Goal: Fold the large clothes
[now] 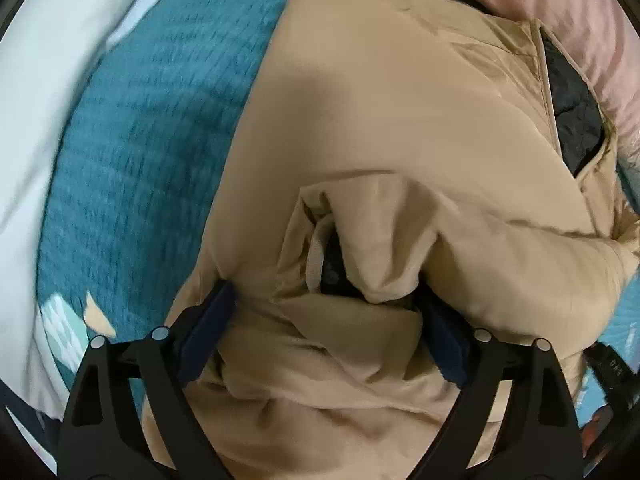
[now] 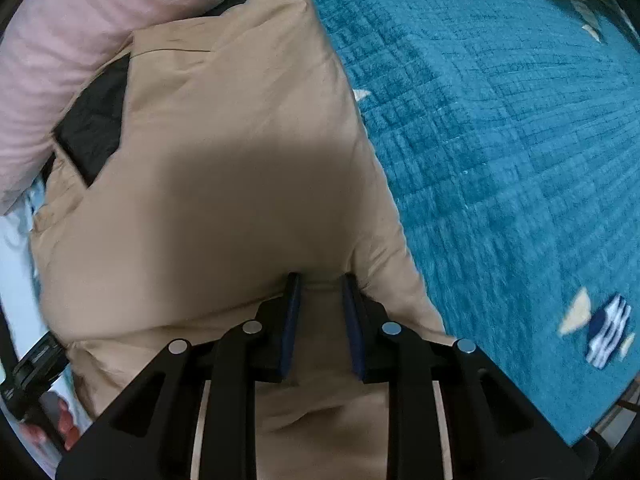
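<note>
A tan padded jacket [image 1: 400, 120] with black lining [image 1: 568, 108] lies on a teal bedspread [image 1: 140, 140]. My left gripper [image 1: 324, 300] has its jaws wide apart around a thick bunch of the jacket's fabric and a sleeve cuff. In the right wrist view the jacket [image 2: 224, 152] fills the left half, with its lining [image 2: 96, 120] showing at the far left. My right gripper [image 2: 320, 284] is shut on a fold of the jacket's near edge, with fabric pinched between its blue pads [image 2: 290, 312].
A pink pillow [image 2: 60, 48] lies behind the jacket. White bedding [image 1: 40, 100] lies at the left of the left wrist view. The teal bedspread [image 2: 500, 140] spreads to the right of the jacket, with a small striped patch [image 2: 608, 332] printed on it.
</note>
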### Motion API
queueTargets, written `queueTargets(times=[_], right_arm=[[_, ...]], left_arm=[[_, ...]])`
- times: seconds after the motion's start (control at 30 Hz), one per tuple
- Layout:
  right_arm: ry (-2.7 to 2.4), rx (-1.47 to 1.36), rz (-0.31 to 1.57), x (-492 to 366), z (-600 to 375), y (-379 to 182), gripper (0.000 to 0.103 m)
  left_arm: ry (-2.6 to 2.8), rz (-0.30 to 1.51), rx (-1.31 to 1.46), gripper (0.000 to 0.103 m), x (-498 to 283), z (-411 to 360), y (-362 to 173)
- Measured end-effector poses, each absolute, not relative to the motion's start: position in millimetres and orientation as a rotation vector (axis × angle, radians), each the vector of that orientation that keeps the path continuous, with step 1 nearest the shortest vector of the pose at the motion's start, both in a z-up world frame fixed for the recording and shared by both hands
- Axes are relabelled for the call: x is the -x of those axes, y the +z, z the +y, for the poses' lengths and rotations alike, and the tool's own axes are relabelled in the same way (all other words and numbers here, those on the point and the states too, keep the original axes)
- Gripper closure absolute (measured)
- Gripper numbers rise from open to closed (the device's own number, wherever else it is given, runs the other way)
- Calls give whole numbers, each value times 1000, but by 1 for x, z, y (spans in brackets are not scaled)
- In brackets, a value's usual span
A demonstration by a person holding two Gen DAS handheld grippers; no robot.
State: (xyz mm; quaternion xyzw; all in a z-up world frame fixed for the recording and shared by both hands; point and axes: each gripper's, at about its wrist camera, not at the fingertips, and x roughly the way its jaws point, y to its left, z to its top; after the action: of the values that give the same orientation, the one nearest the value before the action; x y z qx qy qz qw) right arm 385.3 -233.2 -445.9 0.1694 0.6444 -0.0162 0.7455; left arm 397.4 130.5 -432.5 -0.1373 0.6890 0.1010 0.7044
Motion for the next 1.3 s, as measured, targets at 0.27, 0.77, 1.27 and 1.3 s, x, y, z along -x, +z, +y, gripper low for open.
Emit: queueTargets(times=[0.27, 0.77, 1.27, 1.3], right_arm=[[-61, -305, 1435, -391, -222, -438, 81], [-52, -402, 1297, -353, -248, -334, 20], [-92, -413, 1279, -369, -261, -324, 11], [-96, -405, 1284, -377, -261, -325, 11]], left_arm=[[236, 1550, 296, 11, -404, 128, -434], [154, 1450, 287, 10, -372, 122, -346], [152, 1487, 311, 10, -395, 137, -345], [156, 1493, 306, 10, -401, 137, -347]])
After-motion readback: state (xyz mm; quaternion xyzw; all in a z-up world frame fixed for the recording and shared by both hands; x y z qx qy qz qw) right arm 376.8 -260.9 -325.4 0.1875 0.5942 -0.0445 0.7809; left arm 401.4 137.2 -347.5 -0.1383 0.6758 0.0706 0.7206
